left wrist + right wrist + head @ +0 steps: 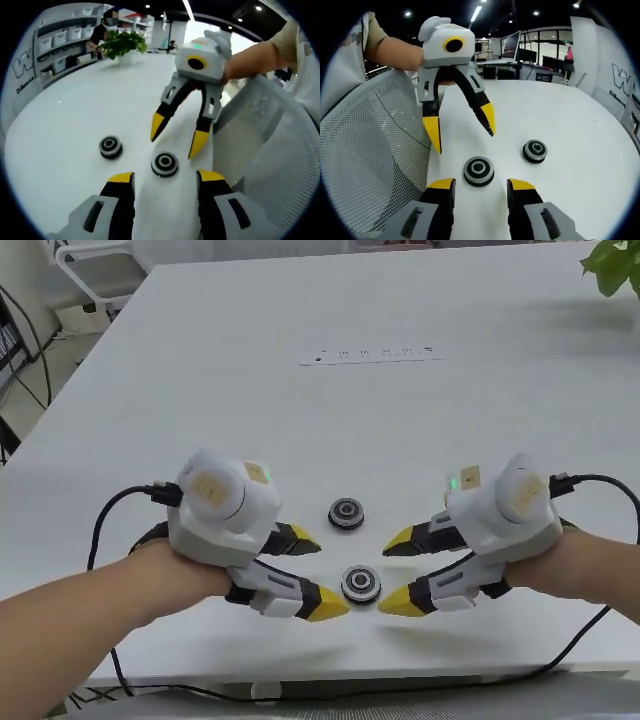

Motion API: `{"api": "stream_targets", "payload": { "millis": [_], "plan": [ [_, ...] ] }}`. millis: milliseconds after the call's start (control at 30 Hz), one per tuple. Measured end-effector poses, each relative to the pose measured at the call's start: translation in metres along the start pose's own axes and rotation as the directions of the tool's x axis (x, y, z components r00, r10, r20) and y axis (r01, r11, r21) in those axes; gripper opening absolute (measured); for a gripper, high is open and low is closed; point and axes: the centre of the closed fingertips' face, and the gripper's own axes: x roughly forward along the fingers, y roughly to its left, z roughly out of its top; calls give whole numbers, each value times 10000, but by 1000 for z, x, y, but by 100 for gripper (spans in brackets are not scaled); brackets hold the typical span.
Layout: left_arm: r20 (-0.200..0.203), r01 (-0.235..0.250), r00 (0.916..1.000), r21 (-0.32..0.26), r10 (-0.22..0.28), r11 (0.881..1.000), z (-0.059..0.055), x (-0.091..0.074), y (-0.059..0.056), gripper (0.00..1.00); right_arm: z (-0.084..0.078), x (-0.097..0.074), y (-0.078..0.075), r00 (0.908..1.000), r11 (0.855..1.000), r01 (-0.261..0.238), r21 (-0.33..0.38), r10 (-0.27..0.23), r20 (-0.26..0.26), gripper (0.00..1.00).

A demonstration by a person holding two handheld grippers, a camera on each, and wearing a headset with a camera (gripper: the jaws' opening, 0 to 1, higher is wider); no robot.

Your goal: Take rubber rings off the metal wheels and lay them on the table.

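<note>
On the worktop [300,410], near its front edge, the nearer wheel [360,583] lies between the left tool [325,577] and right tool [388,575], just off their tips; a second wheel [346,513] sits just beyond. Both tools gape wide, empty. Judging by that, the first grasp is pending: one must pin the wheel, the other catch its rubber ring [345,583].

Near wheel [360,583] is sitting on the table [300,440], far wheel [346,513] at its 12 o'clock, left gripper [331,576] at 9, right gripper [383,579] at 3
</note>
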Motion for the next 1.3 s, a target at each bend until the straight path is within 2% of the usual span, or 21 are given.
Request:
{"api": "stream_targets", "payload": {
  "millis": [400,667,800,967,1167,1300],
  "plan": [
    [80,188,9998,-37,-188,9998,8,13,-3,41,-4,3,3,9998,9998,-173,-61,173,-134,38],
    [-128,249,9996,94,-247,9996,4,21,-5,33,-7,3,4,9996,9998,-219,3,219,-159,38],
    [-102,231,9997,265,-229,9994,6,25,-6,29,-9,4,5,9995,9997,-255,2,255,-179,38],
    [-258,180,9995,539,-166,9984,4,29,-7,23,-8,5,6,9994,9996,-277,-13,276,-189,38],
    [-170,-261,9995,1053,280,9941,4,30,1,15,-8,5,7,9994,9996,-288,-35,287,-187,38],
    [-174,-440,9988,1335,467,9901,4,31,-1,14,-8,7,7,9994,9997,-250,-51,249,-223,37]
  ]
}}
